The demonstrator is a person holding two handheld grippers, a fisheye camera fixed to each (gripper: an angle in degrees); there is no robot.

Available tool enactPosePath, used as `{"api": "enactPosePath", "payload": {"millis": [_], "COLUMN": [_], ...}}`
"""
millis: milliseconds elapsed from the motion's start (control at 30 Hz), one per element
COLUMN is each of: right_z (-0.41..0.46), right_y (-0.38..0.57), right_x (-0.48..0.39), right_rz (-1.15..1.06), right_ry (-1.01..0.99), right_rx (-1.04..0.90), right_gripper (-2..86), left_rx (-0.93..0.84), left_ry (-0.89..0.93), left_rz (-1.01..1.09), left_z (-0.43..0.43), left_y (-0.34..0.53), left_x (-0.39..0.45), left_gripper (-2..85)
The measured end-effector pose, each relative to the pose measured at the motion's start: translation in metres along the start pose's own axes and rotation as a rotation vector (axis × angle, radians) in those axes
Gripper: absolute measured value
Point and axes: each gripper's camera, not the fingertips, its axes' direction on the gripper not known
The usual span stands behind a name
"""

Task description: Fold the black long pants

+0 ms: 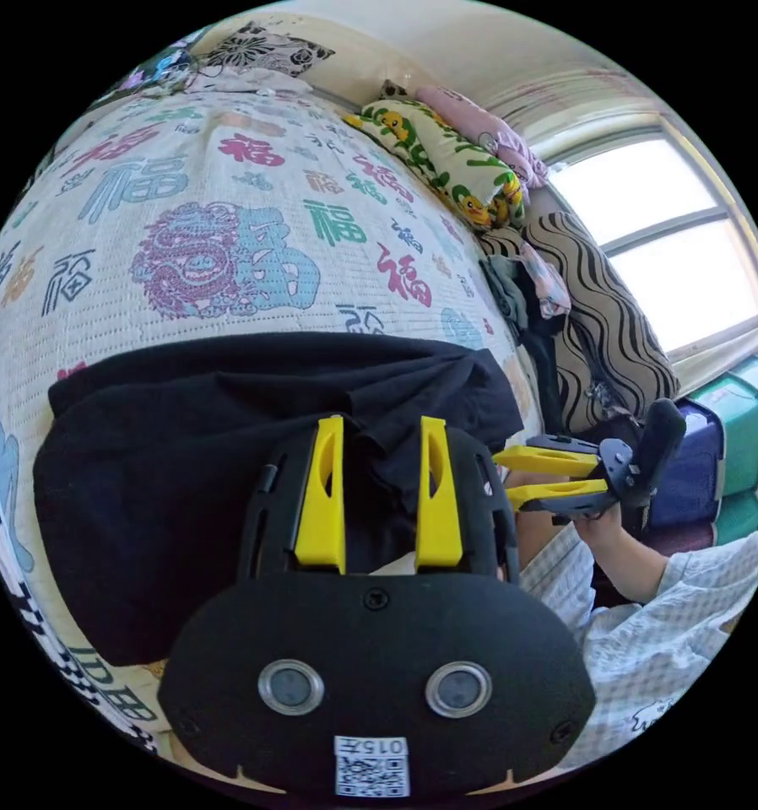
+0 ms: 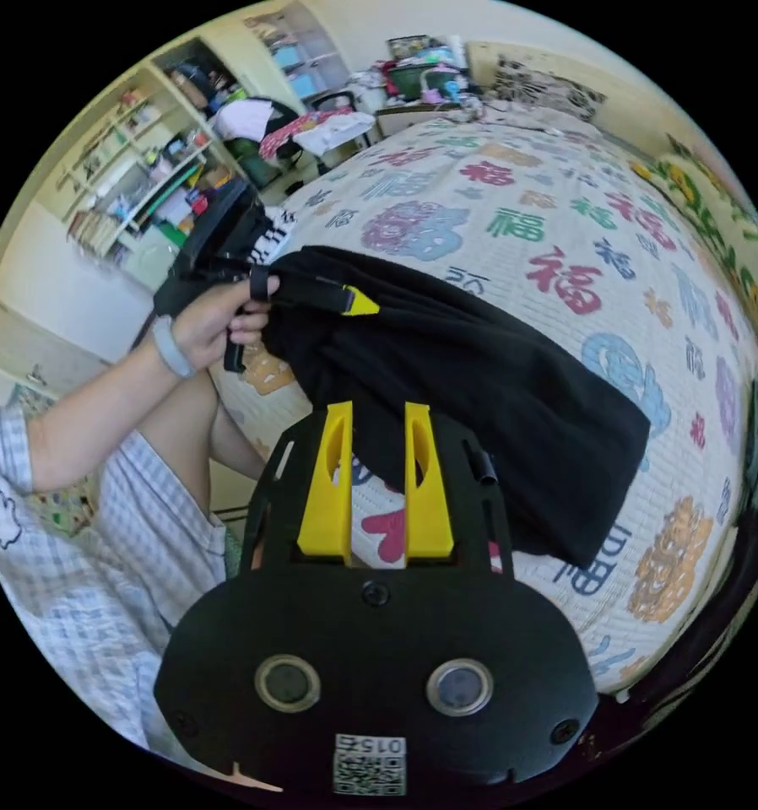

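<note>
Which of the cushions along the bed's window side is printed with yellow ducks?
The cream-and-green cushion. It lies between the plain-looking pink cushion and the brown cushion, which has wavy dark stripes instead.

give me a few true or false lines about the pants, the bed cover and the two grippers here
1. The black pants lie bunched on a patterned bed cover. True.
2. The left gripper has both jaws spread wide with no cloth between them. False: black cloth sits between its yellow jaws.
3. In the right gripper view, the right gripper is open, with bed cover showing in the gap. True.
4. The pants hang from a hanger by the window. False: they rest on the bed.
5. The bed cover is plain white. False: it carries coloured characters and a dragon motif.
</note>
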Motion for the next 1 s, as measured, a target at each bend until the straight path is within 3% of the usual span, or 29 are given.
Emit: {"api": "enactPosePath", "payload": {"millis": [167,333,500,633,733,800,1000], "right_z": [0.034,0.056,0.041,0.046,0.059,0.073,0.075], "right_y": [-0.031,-0.034,-0.028,-0.026,-0.027,-0.03,-0.018], "right_x": [-0.035,-0.027,-0.005,-0.019,-0.041,-0.061,-0.087], "right_rz": [-0.078,-0.018,0.14,0.099,0.019,-0.075,-0.208], "right_ry": [0.125,0.114,-0.005,0.028,0.111,0.188,0.344], "right_rx": [-0.029,-0.121,-0.012,-0.029,-0.062,-0.121,-0.111], "right_gripper": [8.9,3.6,1.4,2.2,5.7,8.0,2.1], "left_rx": [-0.061,0.109,-0.101,-0.105,-0.112,-0.157,-0.133], "left_ry": [0.035,0.159,0.074,0.088,0.066,0.149,0.172], "left_rz": [0.066,0.062,0.008,-0.018,-0.01,-0.019,-0.008], "left_z": [0.001,-0.04,0.008,0.03,0.032,0.035,0.018], "left_y": [-0.017,-0.029,-0.053,-0.059,-0.073,-0.086,-0.109], "left_x": [0.001,-0.012,-0.042,-0.054,-0.055,-0.057,-0.059], "left_gripper": [14.4,13.2,15.9,15.1,8.8,1.9,-0.6]}}
